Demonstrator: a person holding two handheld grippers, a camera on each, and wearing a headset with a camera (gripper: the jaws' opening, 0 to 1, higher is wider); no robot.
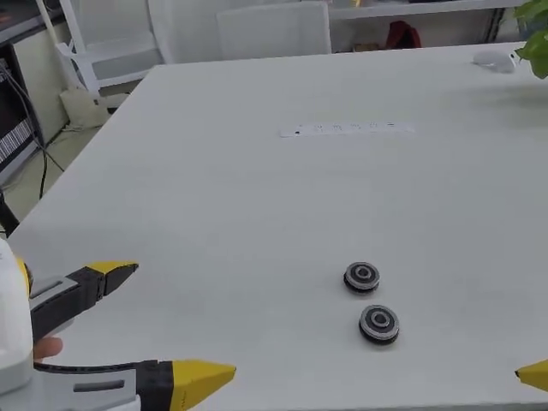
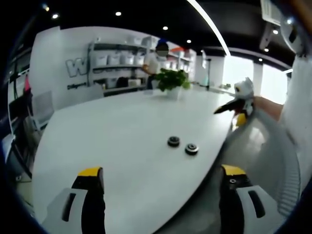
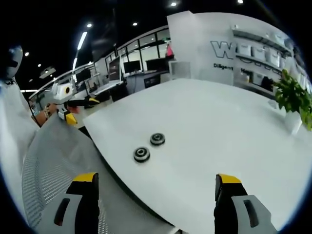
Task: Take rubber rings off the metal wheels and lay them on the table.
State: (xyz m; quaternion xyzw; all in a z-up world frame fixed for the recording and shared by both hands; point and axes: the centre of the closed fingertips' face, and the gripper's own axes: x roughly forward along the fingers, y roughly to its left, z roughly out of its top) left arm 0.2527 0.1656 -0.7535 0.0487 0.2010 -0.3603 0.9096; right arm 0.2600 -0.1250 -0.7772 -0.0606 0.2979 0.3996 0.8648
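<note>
Two small metal wheels, each with a dark rubber ring around it, lie flat side by side on the white table: the farther wheel and the nearer wheel. My left gripper hovers at the table's lower left, open and holding nothing. One yellow fingertip of my right gripper shows at the lower right edge. In the left gripper view the open left gripper faces both wheels from a distance. In the right gripper view the open right gripper stands short of the table edge, with the wheels ahead.
A white power strip lies mid-table, beyond the wheels. A potted plant and a small white object sit at the far right corner. White chairs stand behind the table. A person stands by distant shelves.
</note>
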